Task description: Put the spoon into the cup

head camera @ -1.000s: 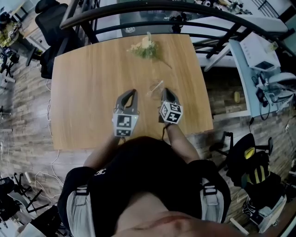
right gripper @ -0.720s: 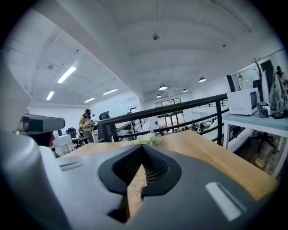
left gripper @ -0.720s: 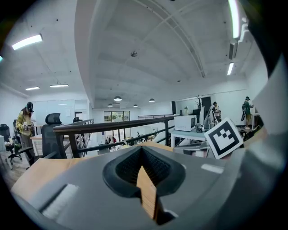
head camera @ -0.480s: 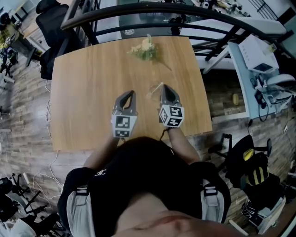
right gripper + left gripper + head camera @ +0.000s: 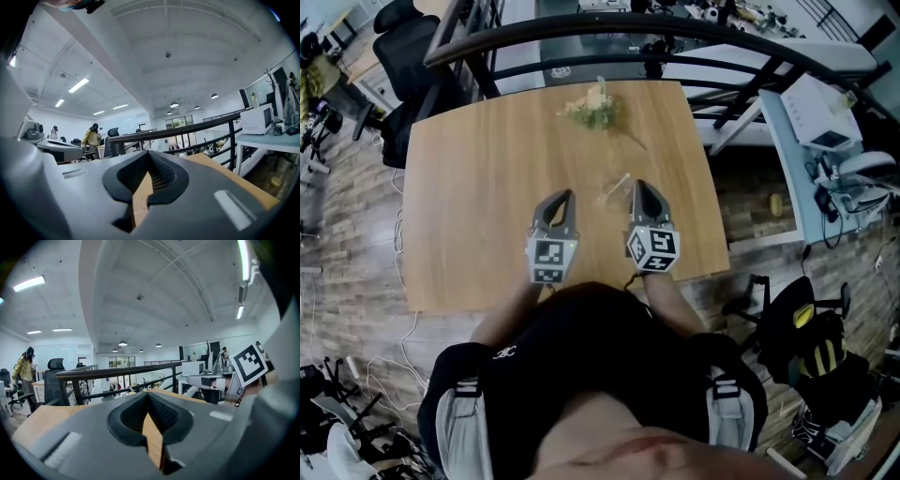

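Observation:
A small clear cup (image 5: 608, 195) stands on the wooden table (image 5: 469, 187), just ahead of and between my two grippers. A thin pale spoon (image 5: 621, 177) leans out of it toward the upper right. My right gripper (image 5: 638, 186) is raised just right of the cup, shut with nothing between its jaws (image 5: 149, 154). My left gripper (image 5: 565, 196) sits left of the cup, its jaws also shut and empty (image 5: 148, 395). Neither gripper view shows the cup or spoon. The right gripper's marker cube (image 5: 248, 364) shows in the left gripper view.
A bunch of pale flowers (image 5: 594, 103) lies at the table's far edge. A dark railing (image 5: 609, 28) runs behind the table. A white desk with equipment (image 5: 825, 112) stands at the right, office chairs (image 5: 403, 47) at the far left.
My right gripper has risen, so its marker cube looks larger and nearer in the head view. The left gripper, cup and spoon have stayed where they were.

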Action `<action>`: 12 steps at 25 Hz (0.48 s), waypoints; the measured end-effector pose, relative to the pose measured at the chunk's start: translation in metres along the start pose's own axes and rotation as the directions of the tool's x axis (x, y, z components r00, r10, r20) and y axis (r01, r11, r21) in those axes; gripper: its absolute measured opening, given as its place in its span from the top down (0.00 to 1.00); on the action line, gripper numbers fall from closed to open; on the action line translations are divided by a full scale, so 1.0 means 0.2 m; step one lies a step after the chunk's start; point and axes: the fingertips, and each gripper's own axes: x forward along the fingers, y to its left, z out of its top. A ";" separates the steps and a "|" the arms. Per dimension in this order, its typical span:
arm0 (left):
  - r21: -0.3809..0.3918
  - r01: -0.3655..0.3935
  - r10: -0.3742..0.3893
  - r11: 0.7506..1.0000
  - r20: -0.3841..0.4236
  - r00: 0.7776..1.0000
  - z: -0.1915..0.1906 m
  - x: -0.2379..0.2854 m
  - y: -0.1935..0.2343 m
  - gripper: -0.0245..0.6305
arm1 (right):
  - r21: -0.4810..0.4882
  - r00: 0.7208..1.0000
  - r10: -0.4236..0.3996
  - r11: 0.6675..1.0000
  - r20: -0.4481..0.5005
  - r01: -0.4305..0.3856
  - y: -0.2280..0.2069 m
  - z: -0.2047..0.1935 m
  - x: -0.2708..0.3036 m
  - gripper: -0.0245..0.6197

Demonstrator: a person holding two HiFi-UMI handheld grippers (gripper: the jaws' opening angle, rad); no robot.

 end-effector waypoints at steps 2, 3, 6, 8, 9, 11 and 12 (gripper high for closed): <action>0.001 0.002 -0.002 1.000 0.001 1.000 0.00 0.00 0.00 0.95 | -0.012 1.000 -0.005 1.000 0.009 0.005 0.00 0.01 0.00 0.96; 0.002 0.002 -0.002 1.000 0.001 1.000 0.00 0.00 0.00 0.95 | -0.020 1.000 -0.004 1.000 0.014 0.005 0.01 0.02 0.00 0.96; 0.001 -0.001 0.001 1.000 0.001 1.000 0.00 0.00 0.00 0.95 | -0.039 0.999 0.009 0.999 0.032 -0.008 0.04 0.03 -0.01 0.96; -0.002 -0.003 0.003 1.000 0.000 1.000 -0.01 0.00 0.00 0.95 | -0.048 0.999 0.015 0.999 0.037 -0.013 0.05 0.04 -0.02 0.96; -0.004 -0.003 0.003 1.000 0.000 1.000 -0.01 0.00 0.00 0.95 | -0.051 0.999 0.016 0.999 0.034 -0.014 0.05 0.03 -0.02 0.96; -0.006 -0.002 0.002 1.000 0.000 1.000 0.00 0.00 0.00 0.95 | -0.056 1.000 0.018 0.998 0.023 -0.016 0.06 0.03 -0.01 0.96; -0.007 -0.002 0.002 1.000 0.000 1.000 0.00 0.00 0.00 0.95 | -0.059 1.000 0.018 0.998 0.018 -0.017 0.06 0.02 -0.01 0.96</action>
